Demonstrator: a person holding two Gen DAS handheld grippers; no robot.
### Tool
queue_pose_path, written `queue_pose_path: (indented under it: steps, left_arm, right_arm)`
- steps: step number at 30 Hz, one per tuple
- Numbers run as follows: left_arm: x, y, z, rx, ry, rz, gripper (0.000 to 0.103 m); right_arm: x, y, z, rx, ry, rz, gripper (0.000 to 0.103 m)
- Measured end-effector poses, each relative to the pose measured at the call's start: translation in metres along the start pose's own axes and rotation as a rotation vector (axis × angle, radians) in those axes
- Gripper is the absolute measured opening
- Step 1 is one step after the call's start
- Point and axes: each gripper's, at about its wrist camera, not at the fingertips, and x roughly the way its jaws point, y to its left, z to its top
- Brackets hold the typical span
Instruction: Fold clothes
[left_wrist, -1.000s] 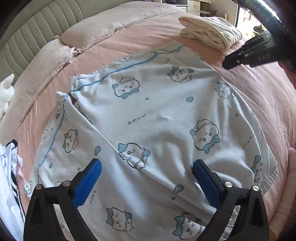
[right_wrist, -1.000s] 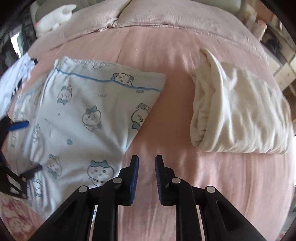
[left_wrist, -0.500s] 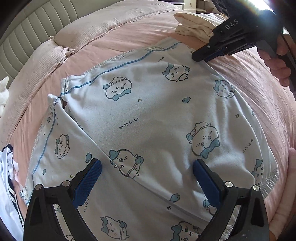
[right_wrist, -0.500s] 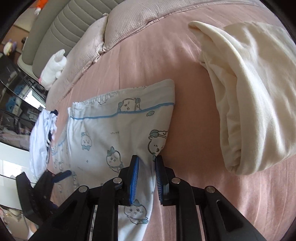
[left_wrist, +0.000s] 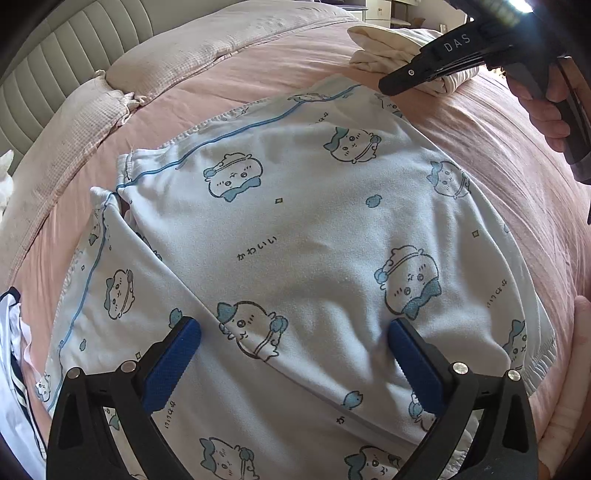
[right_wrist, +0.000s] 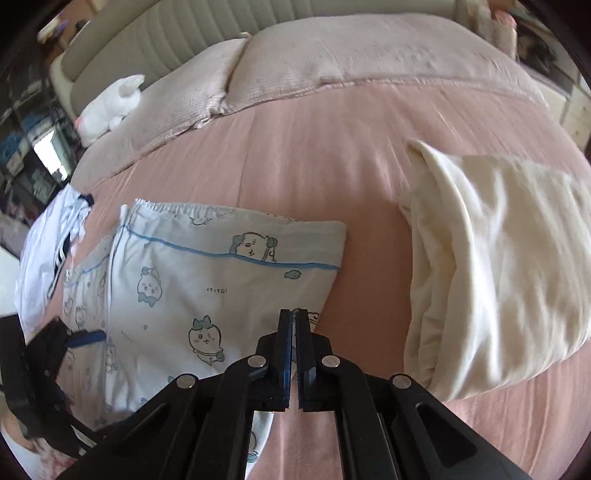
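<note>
The pale blue printed pyjama bottoms (left_wrist: 314, 236) lie flattened on the pink bedspread (right_wrist: 332, 155), partly folded, beside a folded cream garment (right_wrist: 498, 266). The left gripper (left_wrist: 291, 343) hovers over the near fabric with its fingers spread wide, likely ready to pin or catch a layer. The right gripper (right_wrist: 294, 314) has just closed; its fingers are pressed together at the garment's right edge, possibly nipping cloth, though that is unclear.

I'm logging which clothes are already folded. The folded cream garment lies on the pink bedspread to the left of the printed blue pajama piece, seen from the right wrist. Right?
Not quite. In the right wrist view the folded cream garment lies on the pink bedspread to the right of the printed blue pajama piece, apart from it, with bare bedspread between them.
</note>
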Motion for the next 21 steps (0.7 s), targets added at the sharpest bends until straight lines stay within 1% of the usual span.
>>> queue_pose_path:
  steps: [3, 5, 7, 9, 10, 11, 12, 13, 16, 17, 18, 20, 21]
  left_arm:
    - [-0.001, 0.000, 0.000, 0.000, 0.000, 0.005, 0.103]
    - [0.000, 0.000, 0.002, 0.008, -0.001, 0.005, 0.103]
    - [0.002, 0.002, 0.003, 0.008, -0.001, -0.002, 0.103]
    - [0.003, 0.003, 0.003, 0.004, -0.002, -0.010, 0.103]
    - [0.003, 0.004, 0.003, 0.005, -0.002, -0.012, 0.103]
    - [0.003, 0.004, 0.003, 0.007, -0.003, -0.013, 0.103]
    - [0.003, 0.004, 0.003, 0.008, -0.004, -0.015, 0.103]
    - [0.003, 0.004, 0.003, 0.010, -0.004, -0.016, 0.103]
    - [0.003, 0.005, 0.004, 0.013, -0.007, -0.021, 0.103]
    - [0.003, 0.005, 0.004, 0.012, -0.008, -0.022, 0.103]
    - [0.003, 0.005, 0.004, 0.012, -0.009, -0.022, 0.103]
    - [0.003, 0.006, 0.004, 0.012, -0.010, -0.025, 0.103]
    - [0.003, 0.007, 0.003, 0.011, -0.009, -0.030, 0.103]
  right_arm:
    - [0.008, -0.011, 0.003, 0.043, 0.019, 0.001, 0.000]
    - [0.010, -0.015, 0.007, 0.068, 0.019, 0.025, 0.004]
    - [0.013, -0.019, 0.008, 0.099, 0.030, 0.075, 0.030]
    - [0.020, -0.019, 0.007, 0.121, 0.063, 0.133, 0.035]
    - [0.023, -0.018, 0.004, 0.127, 0.086, 0.157, 0.034]
    - [0.027, -0.014, 0.002, 0.107, 0.091, 0.165, 0.031]
    - [0.029, -0.011, 0.001, 0.070, 0.086, 0.137, 0.002]
    - [0.028, -0.007, 0.001, 0.024, 0.086, 0.105, 0.000]
    - [0.003, 0.031, -0.002, -0.257, -0.027, -0.102, 0.000]
    - [-0.004, 0.055, -0.010, -0.436, -0.107, -0.239, 0.000]
    - [-0.007, 0.073, -0.018, -0.575, -0.158, -0.317, 0.000]
    - [0.007, 0.077, -0.021, -0.596, -0.125, -0.351, 0.000]
    - [0.020, 0.065, -0.019, -0.522, -0.048, -0.308, 0.000]
